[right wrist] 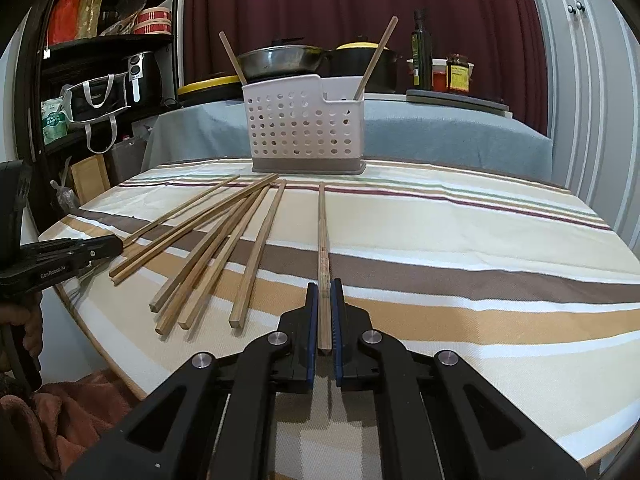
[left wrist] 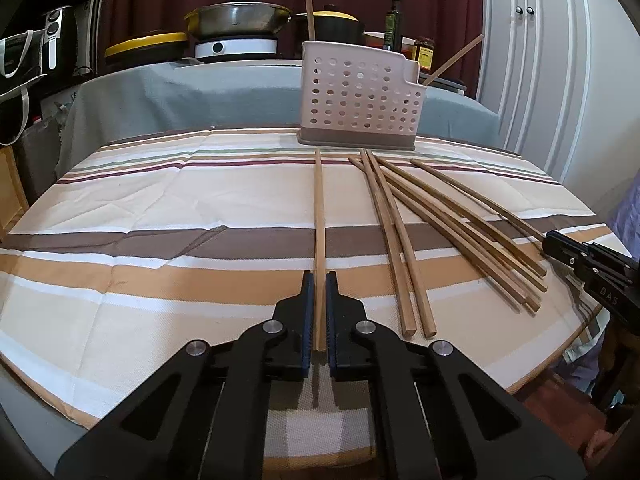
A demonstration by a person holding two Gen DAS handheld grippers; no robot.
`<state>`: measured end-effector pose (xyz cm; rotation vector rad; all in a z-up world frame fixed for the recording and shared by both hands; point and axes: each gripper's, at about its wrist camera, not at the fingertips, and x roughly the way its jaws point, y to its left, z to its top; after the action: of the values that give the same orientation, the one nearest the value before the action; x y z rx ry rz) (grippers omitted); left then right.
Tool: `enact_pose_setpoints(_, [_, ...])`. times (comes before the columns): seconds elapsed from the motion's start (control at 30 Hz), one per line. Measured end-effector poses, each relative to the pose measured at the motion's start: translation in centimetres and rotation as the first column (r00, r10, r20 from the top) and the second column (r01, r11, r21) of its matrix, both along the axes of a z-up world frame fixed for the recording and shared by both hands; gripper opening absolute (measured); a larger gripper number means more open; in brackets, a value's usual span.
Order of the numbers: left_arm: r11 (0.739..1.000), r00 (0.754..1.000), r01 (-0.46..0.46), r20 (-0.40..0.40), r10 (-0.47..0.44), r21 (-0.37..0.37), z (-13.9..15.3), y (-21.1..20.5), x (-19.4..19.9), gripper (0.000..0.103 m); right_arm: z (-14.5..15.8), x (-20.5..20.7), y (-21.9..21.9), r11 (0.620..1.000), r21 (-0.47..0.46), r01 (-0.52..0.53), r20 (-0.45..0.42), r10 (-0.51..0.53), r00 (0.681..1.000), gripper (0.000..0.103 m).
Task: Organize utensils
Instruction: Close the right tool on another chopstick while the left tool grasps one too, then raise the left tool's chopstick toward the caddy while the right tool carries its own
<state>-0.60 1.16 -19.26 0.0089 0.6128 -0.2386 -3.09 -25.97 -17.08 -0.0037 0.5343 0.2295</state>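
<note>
**Both tools loaded; holder dead ahead**

Left tool (left wrist: 319,280): closed on left stick (left wrist: 319,208), gripped near its butt, pads tight to both sides. Long axis straight forward along the fingers, far tip just short of the holder (left wrist: 358,96) base. Right tool (right wrist: 325,286): likewise closed on right stick (right wrist: 323,232), same forward lie, tip aimed at the holder's right end.

Holder upright at the far edge of the table (left wrist: 160,200), directly in line with both tools, neither clearly nearer. Judged requirement: raise each tip above the rim, then lower it in.

Pile (right wrist: 216,248) of loose sticks fanned on the cloth between the two tools, apart from both held sticks. Stowed sticks (right wrist: 378,56) already leaning in the holder.

Not determinable: whether the held sticks rest on the cloth or ride just above it; holder compartments, hidden behind the perforated wall; butt ends, masked by the fingers.
</note>
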Motion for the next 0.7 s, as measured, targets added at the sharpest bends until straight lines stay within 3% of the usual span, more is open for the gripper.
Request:
enact_pose_setpoints(0.47, [1.0, 0.993, 0.005, 0.121, -0.008, 0.018, 5.2, -0.3, -0.9, 0.006, 5.6, -1.1, -0.3, 0.999, -0.001, 0.047, 0.129, -0.047, 0.991, 0.007])
enact_pose_setpoints(0.7, [1.0, 0.993, 0.018, 0.118, -0.019, 0.006, 6.2, -0.2, -0.9, 0.006, 8.1, -1.4, -0.2, 0.998, -0.003, 0.057, 0.19, -0.055, 0.98, 0.007])
